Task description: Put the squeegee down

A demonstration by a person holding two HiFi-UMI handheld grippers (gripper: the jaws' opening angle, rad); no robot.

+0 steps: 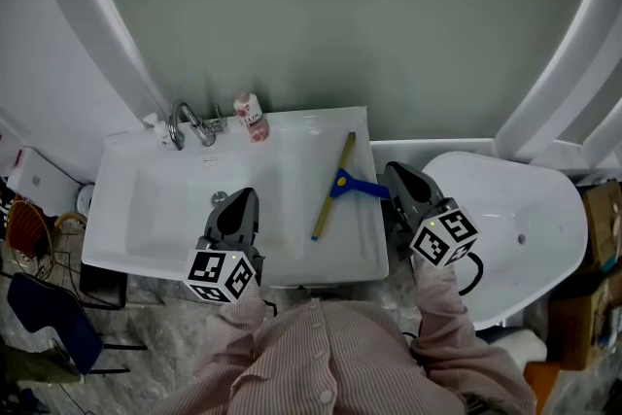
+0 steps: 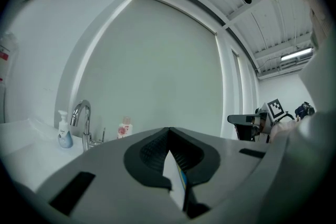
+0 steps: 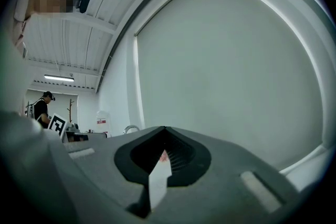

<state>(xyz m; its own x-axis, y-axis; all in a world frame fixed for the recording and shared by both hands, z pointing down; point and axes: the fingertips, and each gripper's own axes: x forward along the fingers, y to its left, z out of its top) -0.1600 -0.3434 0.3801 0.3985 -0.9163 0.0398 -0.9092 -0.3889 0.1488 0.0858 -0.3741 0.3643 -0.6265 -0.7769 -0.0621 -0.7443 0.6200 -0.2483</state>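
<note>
- Striped shirt (image 1: 321, 360) and sleeves fill the bottom of the head view, each sleeve leading to a gripper.
- Right gripper (image 1: 393, 172): its jaws are pressed together with nothing between them. It sits just beside the end of the blue handle (image 1: 369, 190), and I cannot tell whether they touch.
- Left gripper (image 1: 243, 195): its jaws also meet at the tips and are empty. It hangs over the front of the basin, well apart from the tool.
- Squeegee (image 1: 340, 182): it lies flat on the right ledge of the sink (image 1: 292, 123), already out of both grippers. Its long yellowish blade (image 1: 320, 221) runs front to back, and the handle points right.
- Handling, as a judgement: it looks light, with a stiff plastic handle and a thin, springy blade edge. A wet ledge could let it slide.
- Any re-grip belongs on the blue handle near the crossbar, not on the blade.
- Faucet (image 1: 185, 124) and a small bottle (image 1: 251, 117) stand at the back rim, clear of it.
</note>
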